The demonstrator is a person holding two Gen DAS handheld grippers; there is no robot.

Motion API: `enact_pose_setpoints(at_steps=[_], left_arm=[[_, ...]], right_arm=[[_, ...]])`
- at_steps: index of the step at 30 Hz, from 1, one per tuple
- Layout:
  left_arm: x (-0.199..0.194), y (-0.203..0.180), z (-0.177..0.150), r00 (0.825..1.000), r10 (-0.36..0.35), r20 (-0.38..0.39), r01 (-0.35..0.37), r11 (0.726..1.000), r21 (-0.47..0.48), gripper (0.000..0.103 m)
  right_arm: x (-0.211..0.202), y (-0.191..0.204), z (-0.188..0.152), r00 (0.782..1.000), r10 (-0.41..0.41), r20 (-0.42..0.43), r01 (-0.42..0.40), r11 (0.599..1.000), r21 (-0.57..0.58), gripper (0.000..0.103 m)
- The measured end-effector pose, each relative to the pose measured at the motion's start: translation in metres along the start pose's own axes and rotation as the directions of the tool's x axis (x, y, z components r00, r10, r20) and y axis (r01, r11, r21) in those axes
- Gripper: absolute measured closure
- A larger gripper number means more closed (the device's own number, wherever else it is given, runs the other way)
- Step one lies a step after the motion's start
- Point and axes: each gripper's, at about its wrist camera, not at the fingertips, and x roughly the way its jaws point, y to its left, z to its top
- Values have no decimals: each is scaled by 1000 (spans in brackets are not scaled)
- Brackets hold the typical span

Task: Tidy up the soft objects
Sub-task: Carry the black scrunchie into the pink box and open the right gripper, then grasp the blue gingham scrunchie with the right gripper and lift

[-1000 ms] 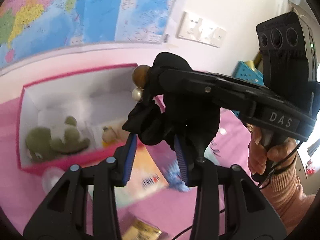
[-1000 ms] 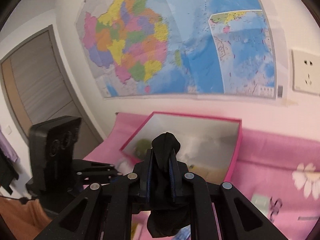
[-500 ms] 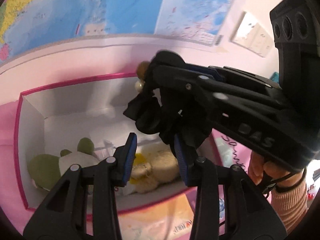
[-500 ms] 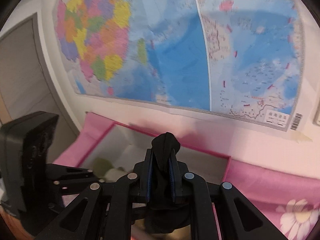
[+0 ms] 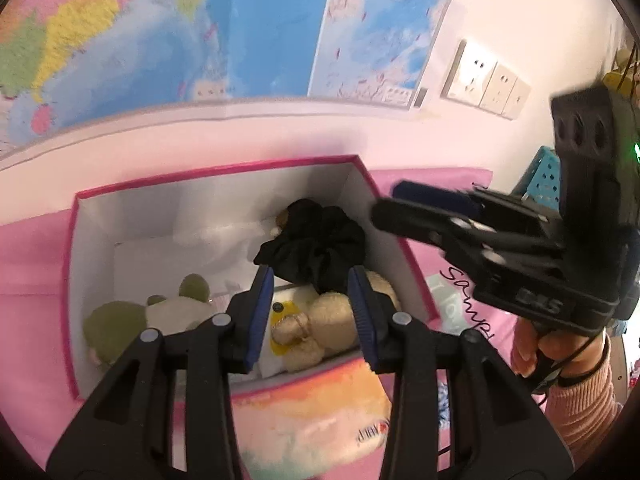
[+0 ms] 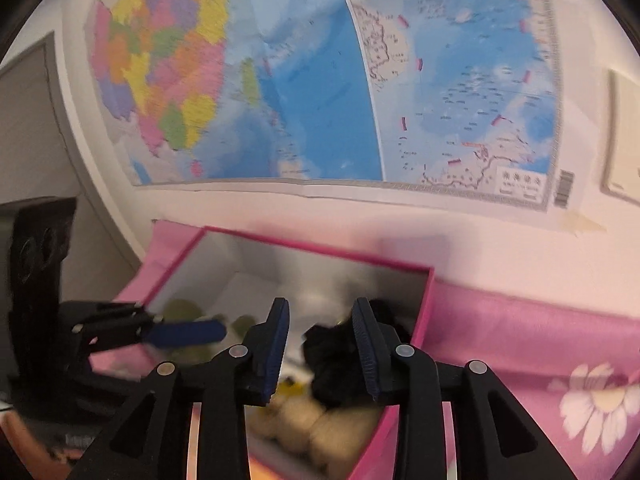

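A black scrunchie (image 5: 316,240) lies loose in the white box with a pink rim (image 5: 216,172), resting on a beige plush bear (image 5: 320,324). A green plush toy (image 5: 120,320) sits at the box's left end. My right gripper (image 6: 320,308) hangs over the box's right end; its jaws are opening with nothing between them, and the scrunchie (image 6: 336,360) lies below them. In the left wrist view the right gripper (image 5: 404,206) stands to the right of the box. My left gripper (image 5: 310,272) is open and holds nothing, above the near wall of the box.
The box (image 6: 320,252) stands on a pink flowered cloth (image 6: 540,340) against a wall with a large map (image 6: 320,80). A colourful packet (image 5: 320,412) lies in front of the box. A blue basket (image 5: 544,176) and wall sockets (image 5: 484,80) are to the right. A hand in a pink sleeve (image 5: 576,412) holds the right gripper.
The right gripper's jaws have parted and let go of the black scrunchie, which has dropped into the box onto the bear. The right gripper has pulled away to the right in the left view.
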Motion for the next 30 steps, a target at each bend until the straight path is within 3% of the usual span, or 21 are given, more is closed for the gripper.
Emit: enact_pose_setpoints(at_steps=[9,17,23,30], left_arm=[[-61,-1,-32,994,-76,78,73,997,38,62],[-93,1,-79,990,-110,89,106,993,55,61],[-104,8,-120,991,-120,51,119,992,34,61],[-95,11,-156,990,-136,-24,137,991,7,61]], right_arm=[[-76,21,-29,982,173,73,-176,983,46,60],[-116,48,-52,966,241,92,-243,970,12,57],[-134,59,-78,955,285,87,-288,957,22,54],[-128,59,-115,959,282,24,-283,957,66,54]])
